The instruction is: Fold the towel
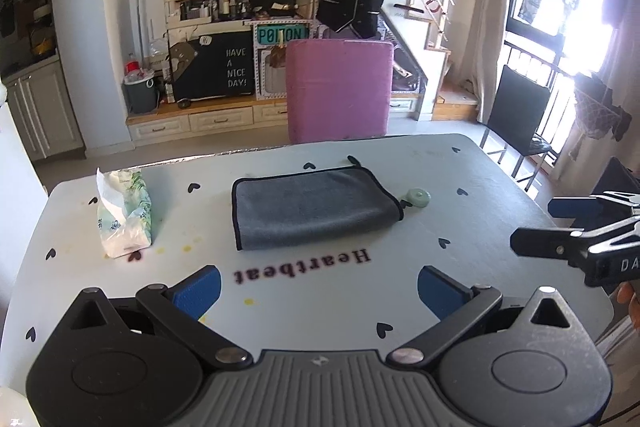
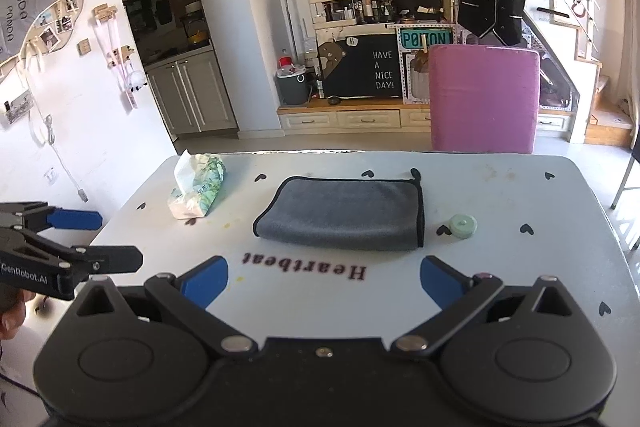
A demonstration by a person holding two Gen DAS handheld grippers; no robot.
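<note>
Both splayed grippers hover near the folded towel.

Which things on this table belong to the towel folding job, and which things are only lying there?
Belong to the job:
- grey towel, lying folded
- left gripper, open
- right gripper, open

Only lying about:
- tissue pack, left of the towel
- small green round thing, right of the towel
- pink chair, behind the table

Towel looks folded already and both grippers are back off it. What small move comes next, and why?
Probably none on the towel: it lies folded flat on the table, edges roughly aligned. Both the left gripper and right gripper are open and hold nothing, short of it. At most, ease them away.
</note>
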